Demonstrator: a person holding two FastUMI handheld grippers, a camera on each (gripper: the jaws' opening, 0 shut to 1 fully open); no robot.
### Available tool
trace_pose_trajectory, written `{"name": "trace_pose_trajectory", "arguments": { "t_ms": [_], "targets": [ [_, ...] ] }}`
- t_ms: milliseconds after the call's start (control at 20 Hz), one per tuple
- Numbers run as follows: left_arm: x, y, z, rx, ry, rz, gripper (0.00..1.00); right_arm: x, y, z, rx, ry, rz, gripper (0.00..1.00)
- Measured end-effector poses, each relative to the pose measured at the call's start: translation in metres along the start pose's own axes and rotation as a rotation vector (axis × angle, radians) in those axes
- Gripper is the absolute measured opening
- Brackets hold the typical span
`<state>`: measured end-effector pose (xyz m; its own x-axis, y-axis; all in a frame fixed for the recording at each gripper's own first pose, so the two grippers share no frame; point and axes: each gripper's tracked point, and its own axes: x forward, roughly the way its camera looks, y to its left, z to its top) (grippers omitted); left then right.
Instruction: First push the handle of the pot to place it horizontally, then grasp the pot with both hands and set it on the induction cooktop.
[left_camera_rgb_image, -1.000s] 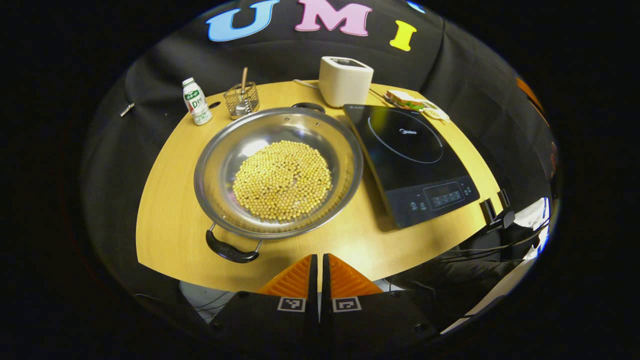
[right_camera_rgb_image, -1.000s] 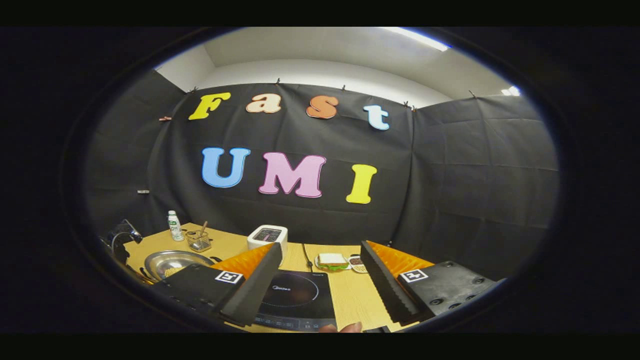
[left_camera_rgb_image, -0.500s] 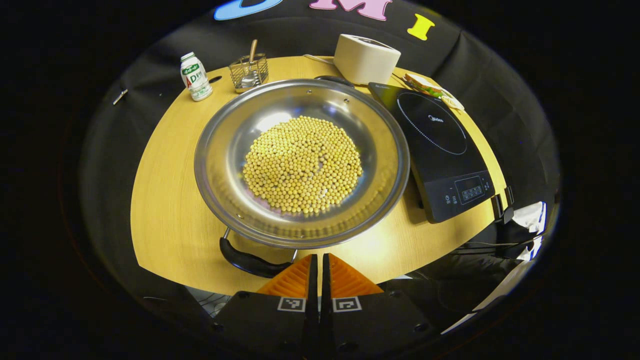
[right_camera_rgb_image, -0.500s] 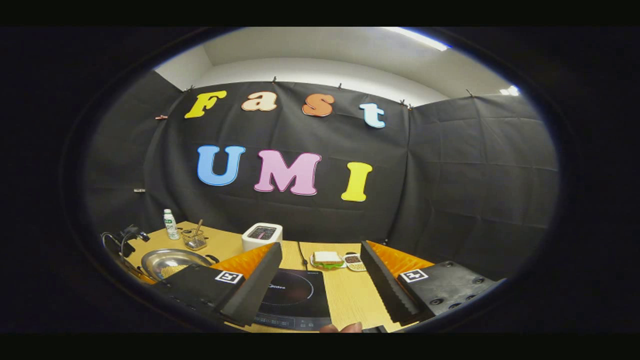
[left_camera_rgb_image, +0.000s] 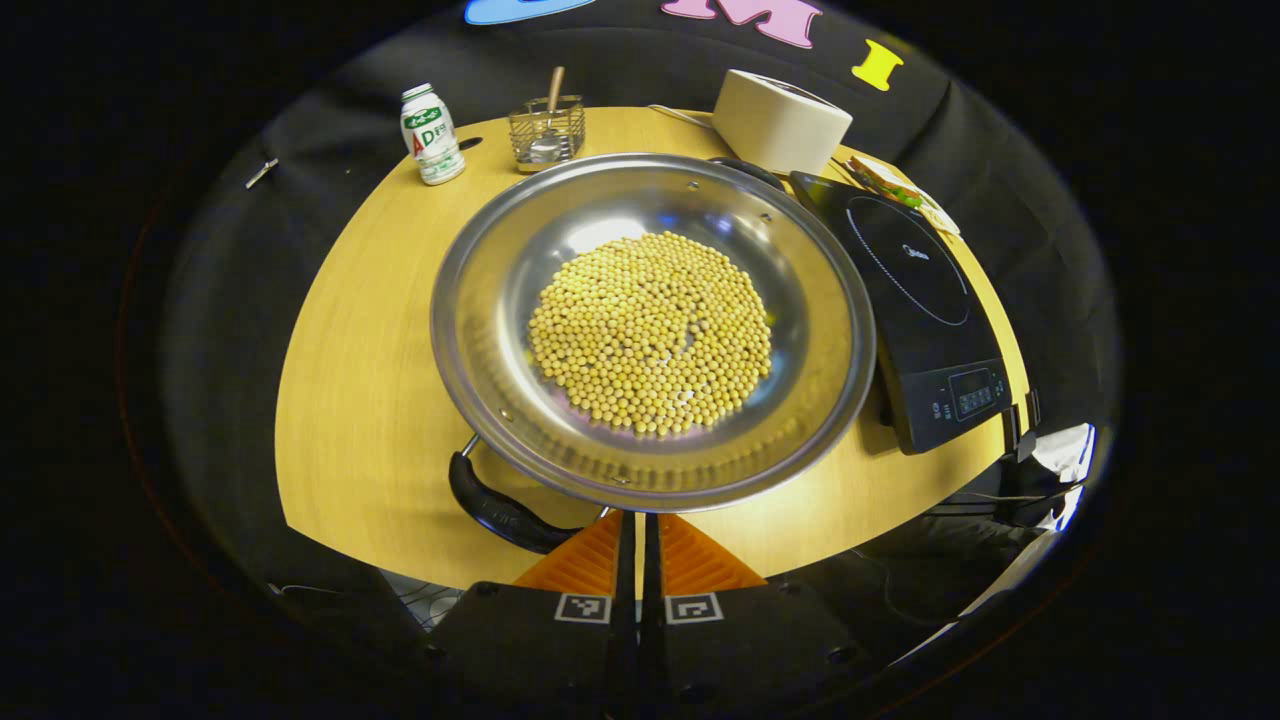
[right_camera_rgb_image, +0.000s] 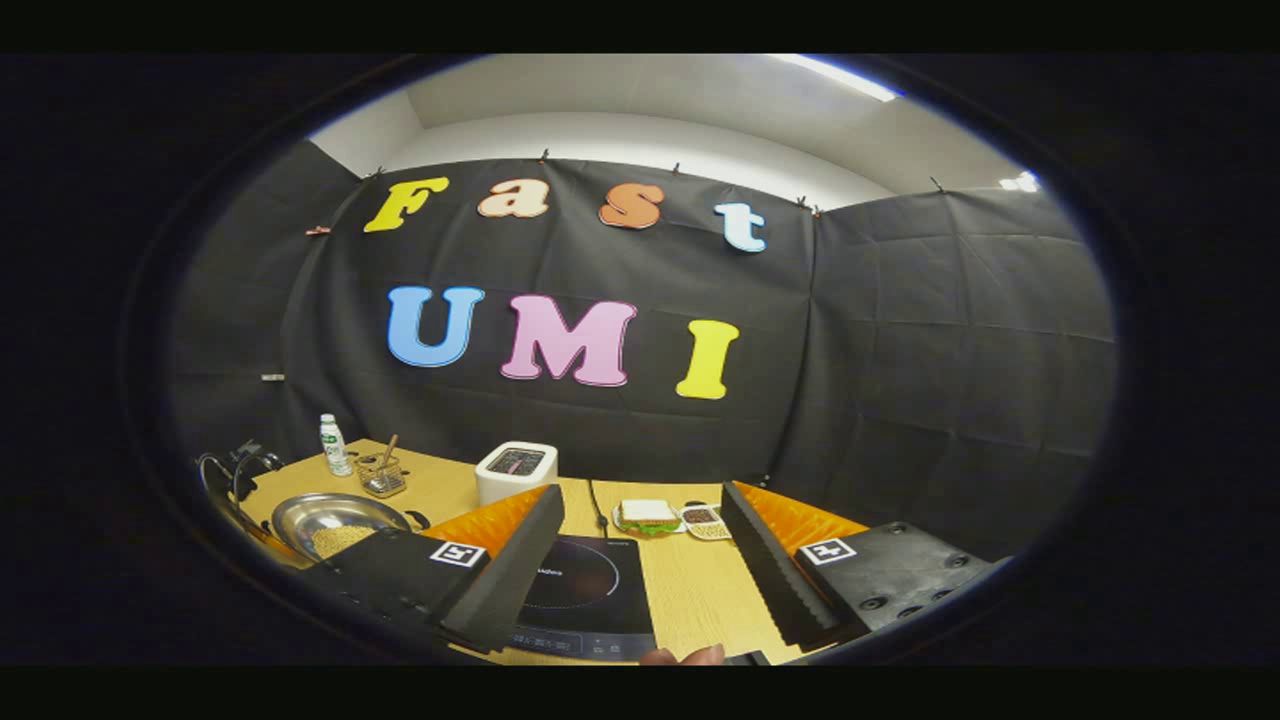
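— What had changed over the last second?

— In the left gripper view the pot (left_camera_rgb_image: 655, 330) had grown larger and slid rightward, and its near black handle (left_camera_rgb_image: 500, 508) now lay just left of the left gripper (left_camera_rgb_image: 639, 535), whose fingers were pressed together on nothing. Whether a fingertip touched the handle could not be told. The right gripper view had tilted slightly, so the table (right_camera_rgb_image: 690, 590) sat higher.

— And the layout, from left to right?

— A small bottle (left_camera_rgb_image: 431, 122) and a wire basket (left_camera_rgb_image: 546, 134) stood near the far edge, apart from the pot. The pot, holding yellow beans (left_camera_rgb_image: 652, 333), rested on the wooden table (left_camera_rgb_image: 360, 370) beside the induction cooktop (left_camera_rgb_image: 925, 310) — its rim overlapped the cooktop's near side. A white toaster (left_camera_rgb_image: 780, 120) stood behind.

— Any free room?

— Bare wood lay left of the pot. The right gripper (right_camera_rgb_image: 640, 565) hovered wide open over the cooktop's front edge (right_camera_rgb_image: 585, 600).
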<state>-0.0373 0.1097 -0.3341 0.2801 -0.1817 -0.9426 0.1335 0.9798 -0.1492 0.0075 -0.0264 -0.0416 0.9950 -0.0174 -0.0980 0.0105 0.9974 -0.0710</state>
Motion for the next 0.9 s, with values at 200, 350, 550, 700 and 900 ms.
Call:
{"name": "trace_pose_trajectory", "arguments": {
  "t_ms": [200, 350, 550, 700, 900],
  "targets": [
    [0.0, 0.043, 0.005, -0.016, -0.002, 0.068, 0.05, -0.001, 0.003, -0.002, -0.012, 0.006, 0.006, 0.96],
    [0.003, 0.068, 0.01, -0.04, -0.014, 0.109, 0.06, -0.002, 0.003, -0.003, -0.025, 0.01, 0.006, 0.98],
    [0.005, 0.1, 0.021, -0.096, -0.037, 0.162, 0.05, -0.003, -0.001, -0.006, -0.039, 0.019, -0.003, 0.96],
    [0.007, 0.123, 0.035, -0.155, -0.056, 0.19, 0.05, -0.003, -0.005, -0.007, -0.049, 0.024, -0.014, 0.98],
    [0.01, 0.147, 0.053, -0.205, -0.089, 0.234, 0.05, -0.002, -0.01, -0.009, -0.058, 0.032, -0.032, 0.96]
  ]
}}
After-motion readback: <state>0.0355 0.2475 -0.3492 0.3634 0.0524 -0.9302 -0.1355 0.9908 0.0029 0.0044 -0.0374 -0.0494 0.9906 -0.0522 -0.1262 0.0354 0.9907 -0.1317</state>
